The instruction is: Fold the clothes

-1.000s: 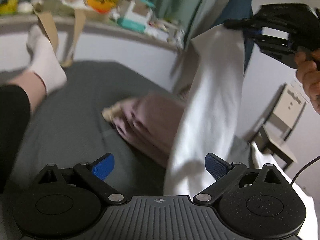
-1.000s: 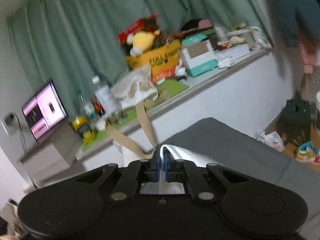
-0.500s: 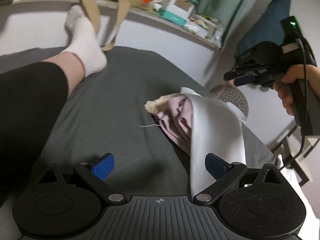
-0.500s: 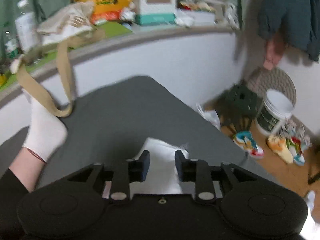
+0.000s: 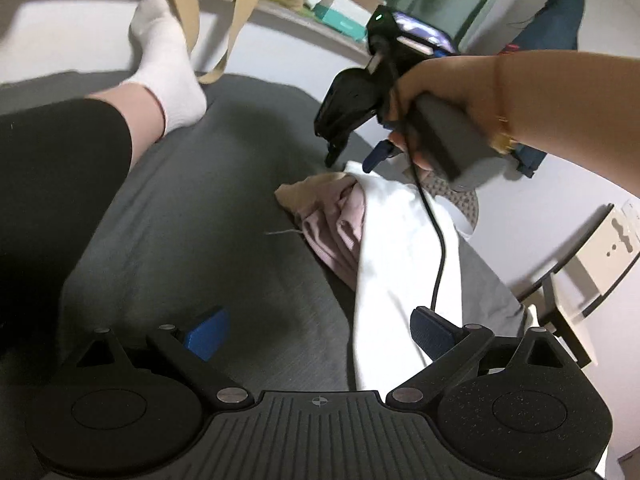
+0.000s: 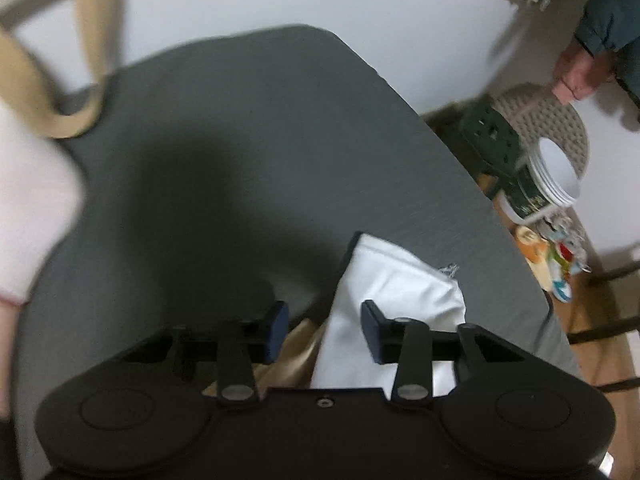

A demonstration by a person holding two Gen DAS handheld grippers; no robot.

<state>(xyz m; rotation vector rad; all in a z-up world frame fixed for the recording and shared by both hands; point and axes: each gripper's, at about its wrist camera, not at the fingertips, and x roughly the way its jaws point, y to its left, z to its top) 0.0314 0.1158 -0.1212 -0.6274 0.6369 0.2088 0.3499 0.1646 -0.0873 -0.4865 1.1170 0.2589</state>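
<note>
A long white garment (image 5: 400, 248) lies draped over a pile of pink and tan clothes (image 5: 332, 216) on the grey bed (image 5: 192, 216). Its near end runs down between my left gripper's (image 5: 318, 330) wide-open fingers without being held. My right gripper (image 5: 352, 160), held in a hand, hovers open just above the garment's far end. In the right wrist view the right gripper (image 6: 322, 330) is open over the white garment (image 6: 392, 280), with tan cloth (image 6: 296, 356) below its left finger.
A person's leg in black with a white sock (image 5: 168, 64) rests on the bed at left. A tan bag strap (image 5: 224, 28) hangs from a cluttered ledge. Beyond the bed's right edge stand a stool (image 6: 492, 140), shoes (image 6: 560, 248) and a chair (image 5: 592, 256).
The right gripper lowered the white garment from hanging in the air onto the clothes pile, then opened and let go. It now hovers over the garment's far end.
</note>
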